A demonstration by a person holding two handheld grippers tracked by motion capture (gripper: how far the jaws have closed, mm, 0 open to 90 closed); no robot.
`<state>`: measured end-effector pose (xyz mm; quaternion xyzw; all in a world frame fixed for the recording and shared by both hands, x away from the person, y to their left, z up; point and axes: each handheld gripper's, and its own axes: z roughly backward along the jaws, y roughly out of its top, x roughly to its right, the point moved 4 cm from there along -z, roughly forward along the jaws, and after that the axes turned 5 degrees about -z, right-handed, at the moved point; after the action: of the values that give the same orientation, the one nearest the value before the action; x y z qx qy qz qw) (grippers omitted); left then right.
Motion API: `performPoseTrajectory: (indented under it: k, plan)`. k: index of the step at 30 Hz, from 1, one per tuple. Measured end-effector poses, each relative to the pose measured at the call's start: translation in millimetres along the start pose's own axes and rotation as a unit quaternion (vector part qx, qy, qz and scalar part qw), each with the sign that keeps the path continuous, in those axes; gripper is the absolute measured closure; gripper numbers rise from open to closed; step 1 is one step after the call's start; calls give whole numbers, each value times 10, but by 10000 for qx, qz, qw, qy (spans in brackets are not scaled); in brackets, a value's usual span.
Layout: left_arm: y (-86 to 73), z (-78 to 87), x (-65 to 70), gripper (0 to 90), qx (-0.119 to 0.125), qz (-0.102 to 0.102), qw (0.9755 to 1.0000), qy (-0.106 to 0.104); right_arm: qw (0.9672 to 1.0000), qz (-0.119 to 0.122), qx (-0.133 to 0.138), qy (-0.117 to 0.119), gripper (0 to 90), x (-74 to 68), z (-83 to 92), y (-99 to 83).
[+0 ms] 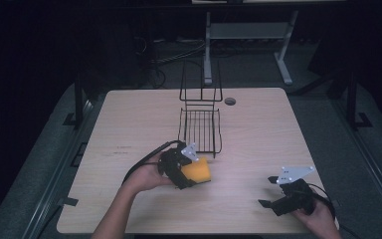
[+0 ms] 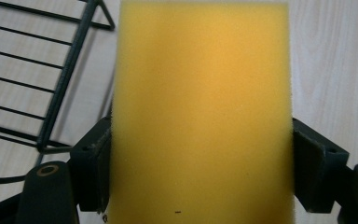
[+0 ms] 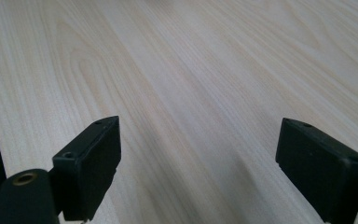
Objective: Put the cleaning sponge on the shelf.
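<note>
The left tool (image 1: 191, 175) sits just below the middle of the high view, its jaws clenched on a yellow sponge (image 1: 199, 171). In the left gripper view the sponge (image 2: 200, 112) stands between the two black jaws, which press against its sides, and it runs from the bottom edge nearly to the top of the frame. The sponge is held just above the pale wood surface (image 1: 129, 124), close to the near end of a black wire rack (image 1: 200, 130). That rack lies at the centre of the high view, with a taller wire frame rising at its far end; its bars also cross the upper left of the left gripper view.

The right tool (image 1: 269, 191) is at the lower right of the high view, held by a hand (image 1: 319, 217) near the surface's front edge. Its jaws stand wide apart and grasp nothing; the right gripper view shows bare wood grain between them.
</note>
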<state>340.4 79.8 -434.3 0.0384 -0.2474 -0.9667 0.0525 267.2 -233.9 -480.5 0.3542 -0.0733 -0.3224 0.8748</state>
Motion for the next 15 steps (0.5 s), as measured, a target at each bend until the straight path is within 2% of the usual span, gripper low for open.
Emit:
performPoseTrajectory:
  k: [6, 11, 12, 15]
  plan:
    - [11, 2, -70, 217, -39, -27, 10000, 22, 10000, 37, -1, 11, 137, 12, -8, 1]
    - [30, 12, -116, 217, 5, -44, 10000, 32, 10000, 25, 4, -1, 138, 19, -8, 5]
    - [34, 14, -129, 217, 74, -6, 10000, 19, 10000, 26, -9, -2, 138, 19, -7, 6]
    - [35, 23, -167, 217, 11, -53, 10000, 27, 10000, 26, -16, -12, 137, 13, -11, 8]
